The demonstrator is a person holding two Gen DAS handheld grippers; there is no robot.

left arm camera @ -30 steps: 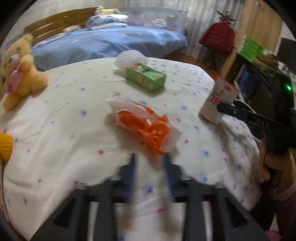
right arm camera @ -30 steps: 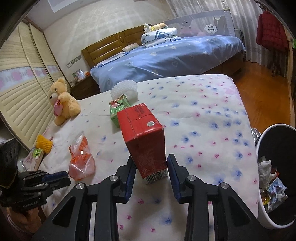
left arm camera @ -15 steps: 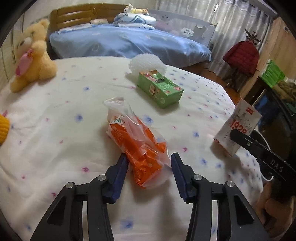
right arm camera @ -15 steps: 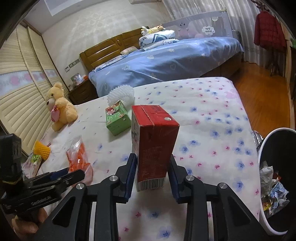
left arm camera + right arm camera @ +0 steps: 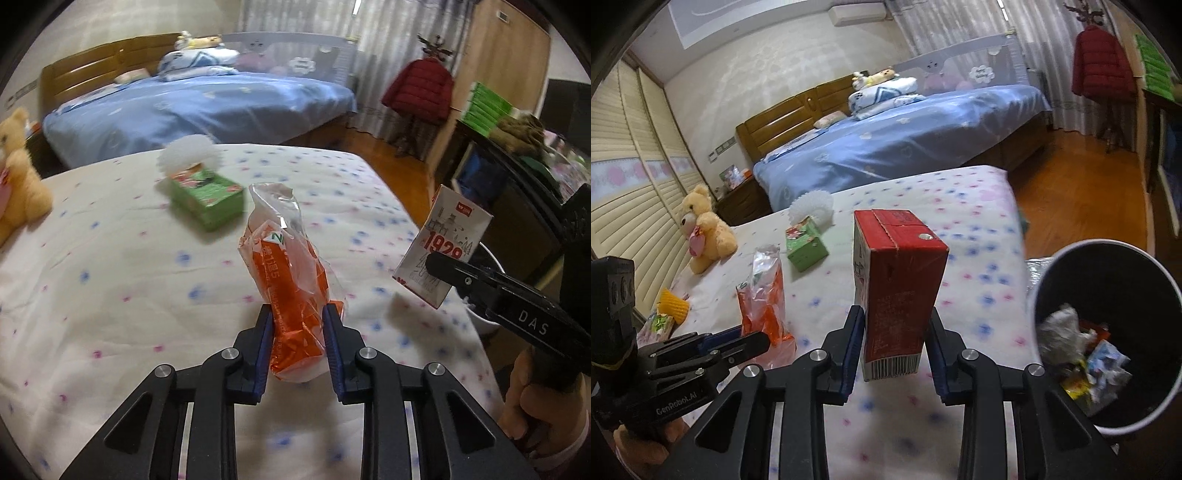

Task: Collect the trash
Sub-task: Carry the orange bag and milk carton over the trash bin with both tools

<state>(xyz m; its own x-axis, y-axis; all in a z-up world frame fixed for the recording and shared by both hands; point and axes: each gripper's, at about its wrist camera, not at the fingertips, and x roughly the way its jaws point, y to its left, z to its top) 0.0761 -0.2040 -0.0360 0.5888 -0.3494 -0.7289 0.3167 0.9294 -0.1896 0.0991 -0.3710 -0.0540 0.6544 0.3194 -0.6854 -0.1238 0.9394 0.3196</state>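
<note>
Two pieces of trash held: orange plastic bag [image 5: 291, 288] at frame centre, left gripper [image 5: 297, 321] closing on it; red carton [image 5: 897, 295] clamped upright in right gripper [image 5: 896, 339], trash bin [image 5: 1167, 410] lower right, above the flowered bed [image 5: 960, 206].

Teddy bear [image 5: 703, 230] on flowered bedspread [image 5: 960, 206]; blue bed [image 5: 905, 144] behind.

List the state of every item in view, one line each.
Left tongs: closing on the orange snack bag in clear plastic, pads touching it.
Right tongs: shut on the red drink carton, held upright.
Green rectangular box: lying on the bed, untouched.
White-rimmed dark trash bin: open, partly filled with crumpled trash.
Yellow teddy bear: sitting upright on the bed.
</note>
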